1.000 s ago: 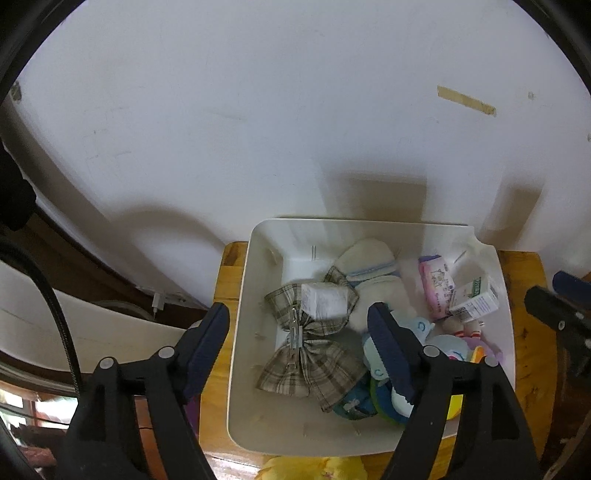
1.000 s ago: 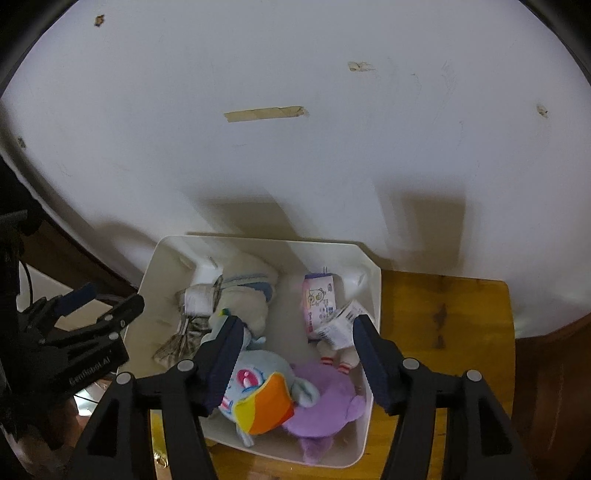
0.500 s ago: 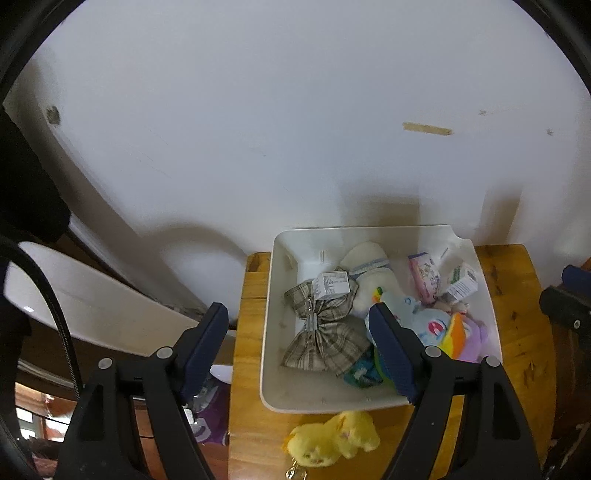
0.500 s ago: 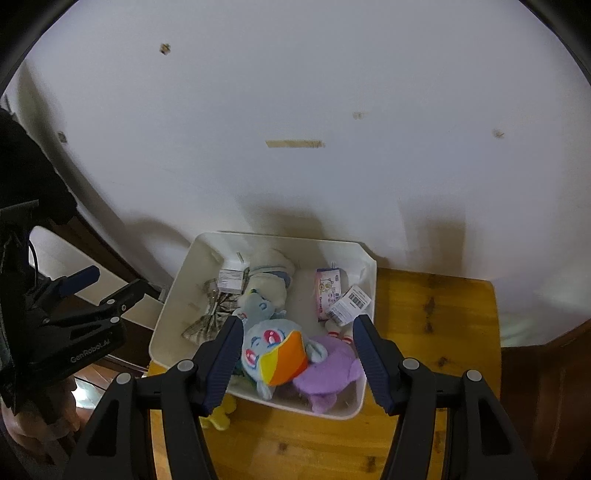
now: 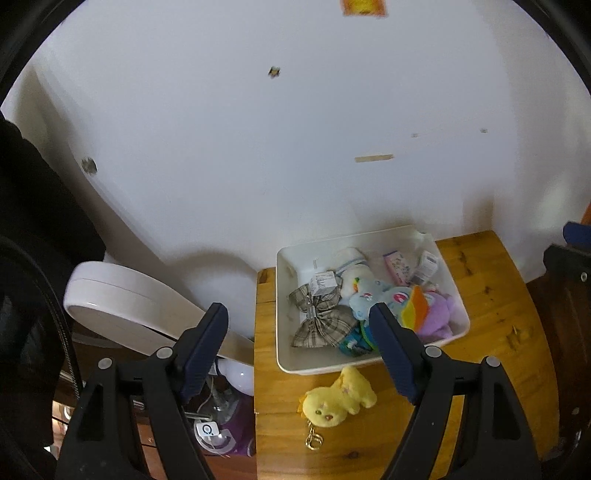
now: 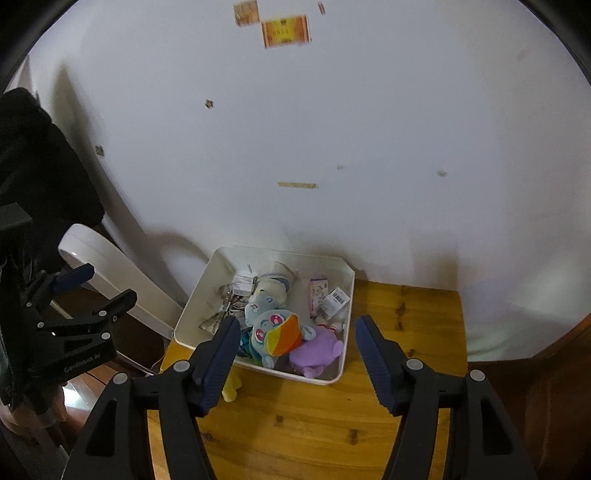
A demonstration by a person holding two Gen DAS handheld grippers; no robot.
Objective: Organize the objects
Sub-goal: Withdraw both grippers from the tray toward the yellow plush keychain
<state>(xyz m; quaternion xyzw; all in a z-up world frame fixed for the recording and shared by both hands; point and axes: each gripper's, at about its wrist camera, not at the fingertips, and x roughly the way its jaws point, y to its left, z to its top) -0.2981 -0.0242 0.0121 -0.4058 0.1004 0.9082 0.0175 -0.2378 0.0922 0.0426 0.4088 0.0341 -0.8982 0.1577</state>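
Both grippers, left [image 5: 299,325] and right [image 6: 293,334], hang released and empty above the bin [image 5: 456,295]. The bin holds the bow [image 5: 319,325] and pony [image 6: 275,330]; the chick [image 5: 338,398] lies just outside its near wall.

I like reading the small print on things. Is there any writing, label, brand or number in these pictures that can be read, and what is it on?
"GenRobot.AI": seemingly this, small and dim, on the left gripper.
Barcode tag in the bin: bars show, digits too small.
White tag on the plaid bow: print too small.
Pink packet: pictures only, text blurred.
Red and gold wall stickers: blurred.
White plug on the floor: a round mark, no readable letters.
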